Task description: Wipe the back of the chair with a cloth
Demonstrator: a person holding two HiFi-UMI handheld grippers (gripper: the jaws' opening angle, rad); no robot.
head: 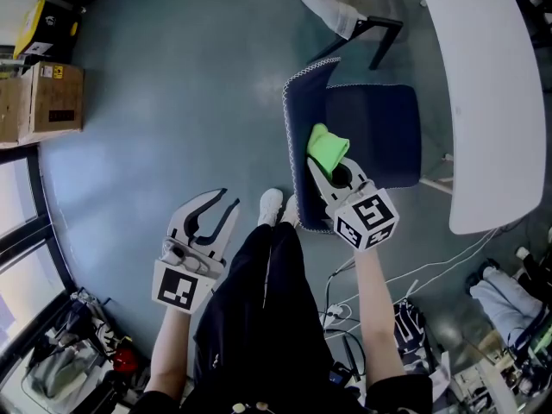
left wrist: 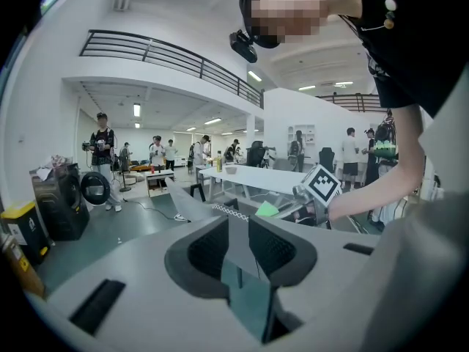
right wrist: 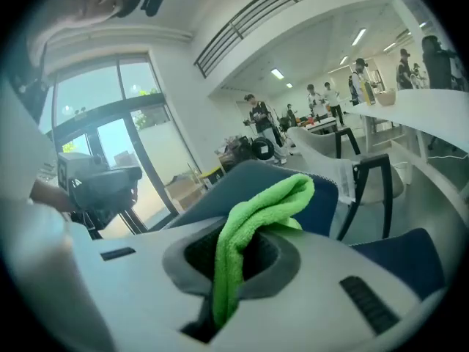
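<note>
A dark blue chair (head: 379, 136) stands on the floor, its back (head: 297, 136) on the side nearest me. My right gripper (head: 332, 172) is shut on a bright green cloth (head: 328, 147) and holds it against the top of that back. In the right gripper view the cloth (right wrist: 265, 210) hangs out between the jaws of the gripper (right wrist: 234, 259), with the chair back (right wrist: 326, 204) just behind it. My left gripper (head: 209, 216) hangs open over bare floor, left of my legs and apart from the chair. Its view (left wrist: 238, 246) shows nothing between the jaws, with the cloth (left wrist: 267, 210) far ahead.
A long white table (head: 492, 102) runs along the right of the chair. A second, white chair (head: 336, 3) stands beyond it. Cardboard boxes (head: 47, 102) sit at the far left by the windows. Cables (head: 431, 274) and bags lie at lower right. Several people stand in the distance (left wrist: 157, 152).
</note>
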